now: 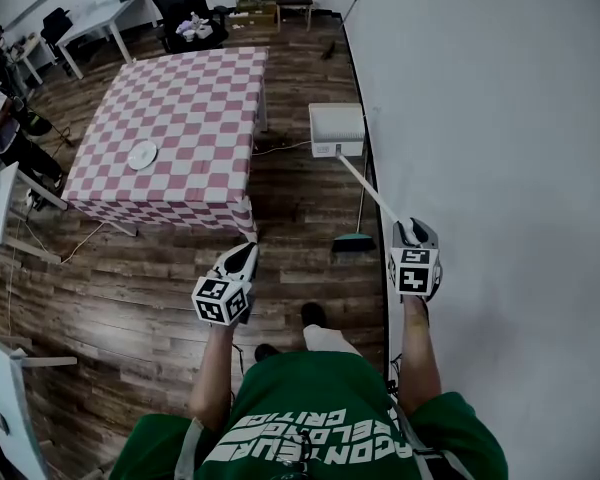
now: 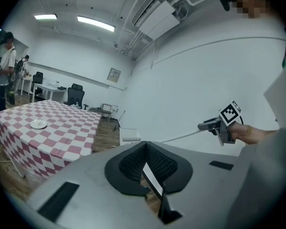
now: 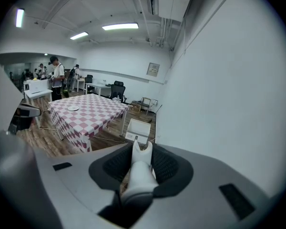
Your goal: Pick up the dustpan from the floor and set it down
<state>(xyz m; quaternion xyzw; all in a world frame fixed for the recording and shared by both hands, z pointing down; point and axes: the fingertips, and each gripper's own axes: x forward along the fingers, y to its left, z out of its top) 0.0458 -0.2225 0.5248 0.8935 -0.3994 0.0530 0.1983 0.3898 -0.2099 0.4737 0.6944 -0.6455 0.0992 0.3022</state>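
Currently the right gripper [image 1: 412, 230] has its jaws partly closed and clamped on the dustpan's long white handle [image 3: 142, 166], which runs straight out ahead of them. The left gripper [image 1: 242, 258] has its jaws drawn together with nothing between them. The dustpan [image 1: 337, 128] is a white, box-shaped pan at the handle's far end. It sits beside the wall [image 1: 500, 118], just past the corner of the checked surface [image 1: 180, 118]. Whether it clears the wooden floor [image 1: 300, 198] I cannot tell.
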